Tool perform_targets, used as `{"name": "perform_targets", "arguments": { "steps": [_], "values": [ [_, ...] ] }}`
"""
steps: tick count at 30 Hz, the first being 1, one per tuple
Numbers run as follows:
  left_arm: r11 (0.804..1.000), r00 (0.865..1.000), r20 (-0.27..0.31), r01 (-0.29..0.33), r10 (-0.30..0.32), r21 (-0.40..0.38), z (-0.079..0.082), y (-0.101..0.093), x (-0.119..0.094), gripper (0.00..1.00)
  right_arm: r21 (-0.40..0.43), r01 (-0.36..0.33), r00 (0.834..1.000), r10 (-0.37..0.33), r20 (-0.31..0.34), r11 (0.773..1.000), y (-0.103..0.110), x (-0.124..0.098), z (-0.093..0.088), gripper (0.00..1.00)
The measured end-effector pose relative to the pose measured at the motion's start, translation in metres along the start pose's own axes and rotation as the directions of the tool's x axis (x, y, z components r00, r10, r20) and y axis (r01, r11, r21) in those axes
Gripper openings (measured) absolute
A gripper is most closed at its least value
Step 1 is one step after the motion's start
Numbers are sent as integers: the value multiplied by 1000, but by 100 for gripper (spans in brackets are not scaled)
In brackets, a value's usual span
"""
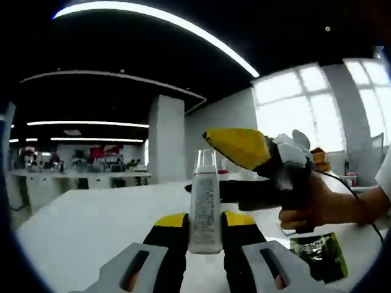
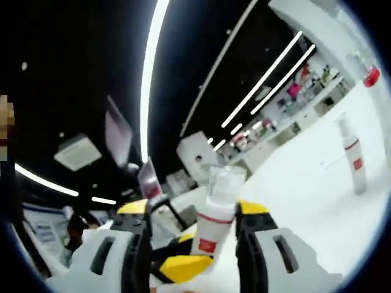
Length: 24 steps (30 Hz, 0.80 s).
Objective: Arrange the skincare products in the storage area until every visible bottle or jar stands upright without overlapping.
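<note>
A white bottle (image 1: 204,210) with a clear cap stands upright between my left gripper's (image 1: 204,221) yellow-tipped jaws, which are shut on its lower body. My right gripper (image 1: 227,168), held by a hand (image 1: 321,204), reaches in from the right just behind the bottle's cap. In the right gripper view the same white bottle (image 2: 215,224) shows a red label and sits between the spread jaws of my right gripper (image 2: 194,210), close to the right jaw and apart from the left one. The left gripper's yellow tip (image 2: 180,266) shows below it.
A second white bottle (image 2: 354,160) with a red label stands upright on the white table (image 2: 317,183). A red-topped item (image 2: 371,75) sits farther back. A green packet (image 1: 319,256) lies flat on the table (image 1: 91,226) at the right.
</note>
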State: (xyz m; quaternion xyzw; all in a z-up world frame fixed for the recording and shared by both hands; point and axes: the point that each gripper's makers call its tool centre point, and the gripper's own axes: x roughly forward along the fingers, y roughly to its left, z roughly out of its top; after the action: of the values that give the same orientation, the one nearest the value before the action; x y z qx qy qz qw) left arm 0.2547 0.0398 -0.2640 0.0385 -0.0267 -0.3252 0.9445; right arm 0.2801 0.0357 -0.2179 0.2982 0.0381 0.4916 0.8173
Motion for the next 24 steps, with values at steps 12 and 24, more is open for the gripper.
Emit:
{"name": "perform_targets", "arguments": {
  "steps": [12, 24],
  "values": [
    [991, 994, -72, -77, 85, 106, -14, 7, 6, 21, -172, 115, 993, -117, -3, 978, -9, 10, -11, 21],
    [996, 986, -164, -39, 26, -76, -37, 12, 15, 43, -497, 420, 906, -385, 177, 759, -41, -21, 40, 20]
  ]
}}
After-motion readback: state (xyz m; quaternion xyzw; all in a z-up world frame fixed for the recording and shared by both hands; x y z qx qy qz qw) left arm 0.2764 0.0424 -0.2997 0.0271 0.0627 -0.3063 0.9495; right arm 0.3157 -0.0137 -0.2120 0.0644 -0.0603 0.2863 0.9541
